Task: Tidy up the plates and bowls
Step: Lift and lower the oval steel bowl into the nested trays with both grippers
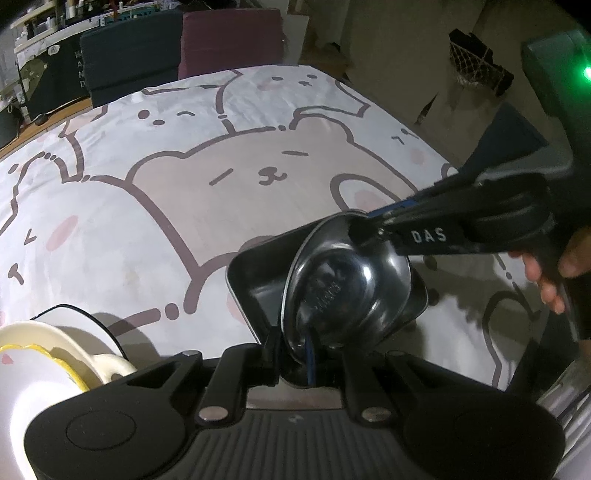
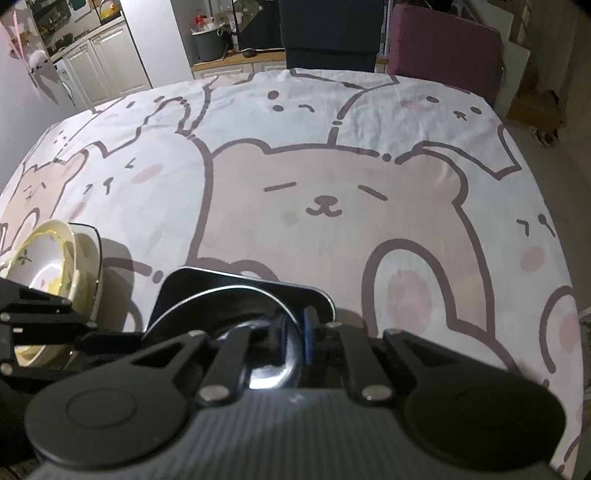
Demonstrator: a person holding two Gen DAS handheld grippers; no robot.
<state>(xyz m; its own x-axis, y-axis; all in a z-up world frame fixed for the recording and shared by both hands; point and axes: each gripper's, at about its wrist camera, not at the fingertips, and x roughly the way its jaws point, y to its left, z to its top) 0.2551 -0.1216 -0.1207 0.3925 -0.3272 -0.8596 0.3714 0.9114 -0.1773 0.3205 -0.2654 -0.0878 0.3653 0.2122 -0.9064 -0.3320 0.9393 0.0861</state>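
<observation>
A white tablecloth [image 2: 332, 206] with drawn bears is covering the table, and a dark chair [image 2: 330, 33] and a purple chair [image 2: 447, 48] are standing at its far side. At the near left, cream bowls [image 2: 44, 254] are lying stacked. The steel bowl [image 1: 347, 291] is tilting over a dark rectangular tray [image 1: 258, 280] near the middle. The left gripper [image 1: 306, 354] is pinching its near rim with narrow jaws, and the right gripper [image 1: 373, 229] is gripping the far rim, a hand [image 1: 550, 273] holding its handle.
</observation>
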